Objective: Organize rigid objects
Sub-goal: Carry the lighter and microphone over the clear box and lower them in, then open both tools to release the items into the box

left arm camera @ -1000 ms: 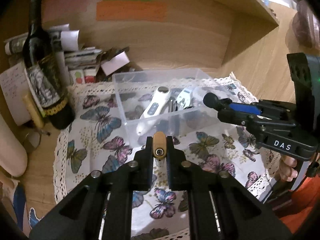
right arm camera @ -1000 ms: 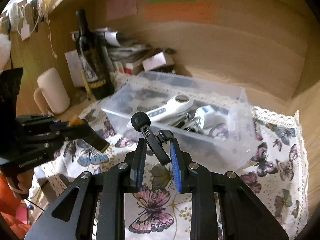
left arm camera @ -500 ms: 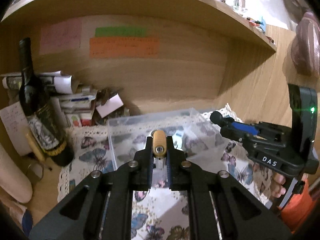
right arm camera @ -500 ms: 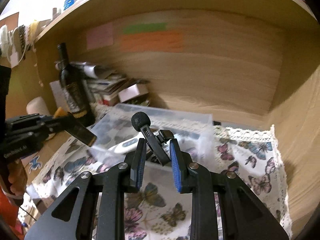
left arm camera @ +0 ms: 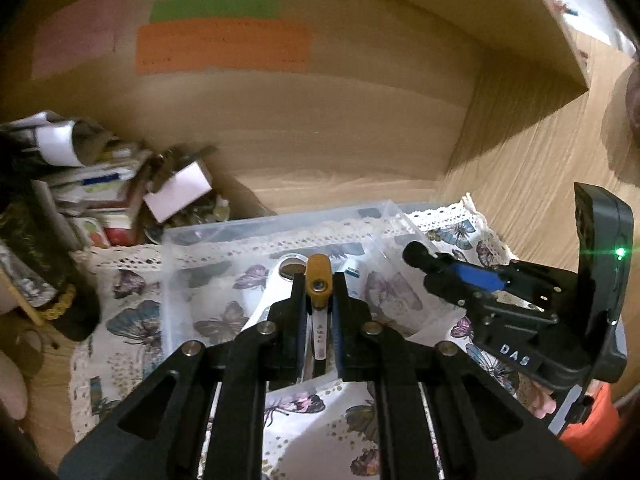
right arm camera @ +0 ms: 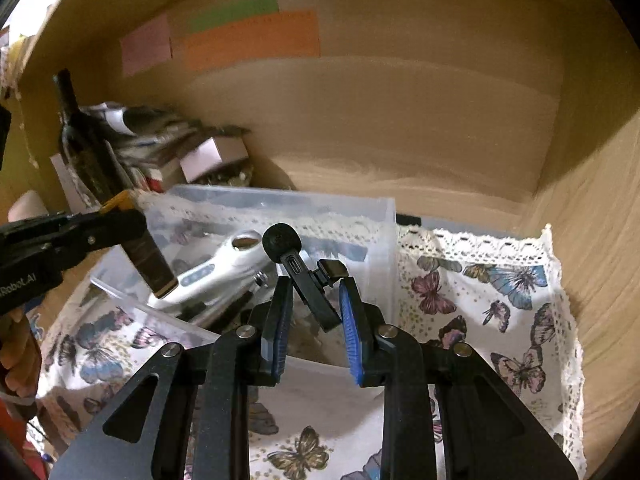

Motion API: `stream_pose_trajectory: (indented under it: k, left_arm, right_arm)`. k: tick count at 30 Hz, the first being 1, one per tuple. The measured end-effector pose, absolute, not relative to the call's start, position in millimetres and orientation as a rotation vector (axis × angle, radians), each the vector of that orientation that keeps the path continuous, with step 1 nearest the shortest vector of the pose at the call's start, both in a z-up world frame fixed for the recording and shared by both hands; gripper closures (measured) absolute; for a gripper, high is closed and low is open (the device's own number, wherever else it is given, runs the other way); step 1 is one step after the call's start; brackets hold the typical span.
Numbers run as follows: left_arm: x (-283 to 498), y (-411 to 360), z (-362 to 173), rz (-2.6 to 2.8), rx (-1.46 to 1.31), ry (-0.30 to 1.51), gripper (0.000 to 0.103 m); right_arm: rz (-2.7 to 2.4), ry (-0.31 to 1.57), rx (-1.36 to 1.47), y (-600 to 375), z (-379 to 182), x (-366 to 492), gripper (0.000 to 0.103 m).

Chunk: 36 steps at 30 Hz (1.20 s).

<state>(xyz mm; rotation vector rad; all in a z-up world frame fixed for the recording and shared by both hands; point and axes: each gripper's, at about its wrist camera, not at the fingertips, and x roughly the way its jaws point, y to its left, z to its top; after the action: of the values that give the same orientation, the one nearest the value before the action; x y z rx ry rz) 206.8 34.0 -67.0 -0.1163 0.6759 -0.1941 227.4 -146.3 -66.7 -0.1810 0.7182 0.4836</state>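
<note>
My left gripper (left arm camera: 318, 292) is shut on a slim tool with a yellow-brown end (left arm camera: 319, 280); the right wrist view shows it as a dark stick (right arm camera: 146, 258) hanging over the clear plastic bin (right arm camera: 376, 216). My right gripper (right arm camera: 314, 300) is shut on a small black clip-on microphone with a foam ball head (right arm camera: 281, 240), held just above the bin's near right side. In the left wrist view that microphone (left arm camera: 416, 254) sits right of the bin (left arm camera: 208, 232). A white handheld device (right arm camera: 224, 264) and other small items lie in the bin.
A dark wine bottle (right arm camera: 82, 140) stands at the left, with a pile of papers and small boxes (right arm camera: 180, 148) behind the bin. A butterfly-print lace cloth (right arm camera: 500, 300) covers the shelf floor. Wooden walls close in at back and right.
Both grippers have moved forward toward the bin and now hold their objects over it. The bin looks larger and nearer in both views. Both grips are unchanged.
</note>
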Motion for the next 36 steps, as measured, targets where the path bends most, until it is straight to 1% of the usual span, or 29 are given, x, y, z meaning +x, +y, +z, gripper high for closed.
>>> stream_pose_trajectory:
  k: [9, 16, 20, 22, 24, 27, 29, 30, 31, 33, 35, 36]
  left_arm:
    - [230, 20, -91, -0.227, -0.077, 0.769, 0.093]
    - [230, 17, -95, -0.240, -0.074, 0.787, 0.091]
    - [224, 18, -89, -0.231, -0.070, 0.770, 0.082]
    - [218, 20, -84, -0.223, -0.070, 0.754, 0.080]
    - [211, 22, -78, -0.217, -0.073, 0.733, 0.076]
    - [195, 25, -65, -0.196, -0.068, 0.682, 0.066]
    - [181, 27, -55, -0.182, -0.062, 0.635, 0.057]
    - [173, 28, -49, -0.178, -0.061, 0.610, 0.055]
    - [165, 28, -44, -0.175, -0.059, 0.588, 0.050]
    - [146, 28, -32, -0.163, -0.055, 0.534, 0.045]
    - [128, 27, -21, -0.152, -0.052, 0.484, 0.037]
    - [121, 27, -18, -0.149, -0.052, 0.467, 0.035]
  right_arm:
    - [0.498, 0.769, -0.199, -139, -82, 236, 0.081]
    - [0.507, 0.788, -0.202, -138, -84, 235, 0.080]
    - [0.508, 0.763, -0.192, -140, -76, 229, 0.076]
    - [0.509, 0.746, -0.187, -140, -71, 225, 0.071]
    - [0.508, 0.721, -0.186, -141, -63, 219, 0.070]
    - [0.511, 0.677, -0.178, -144, -48, 207, 0.068]
    - [0.513, 0.642, -0.165, -147, -37, 198, 0.064]
    - [0.510, 0.619, -0.159, -149, -31, 192, 0.059]
    - [0.507, 0.592, -0.155, -151, -25, 185, 0.054]
    - [0.511, 0.546, -0.146, -155, -13, 171, 0.050]
    - [0.515, 0.501, -0.139, -158, -2, 157, 0.047]
    - [0.515, 0.475, -0.135, -160, 4, 148, 0.041]
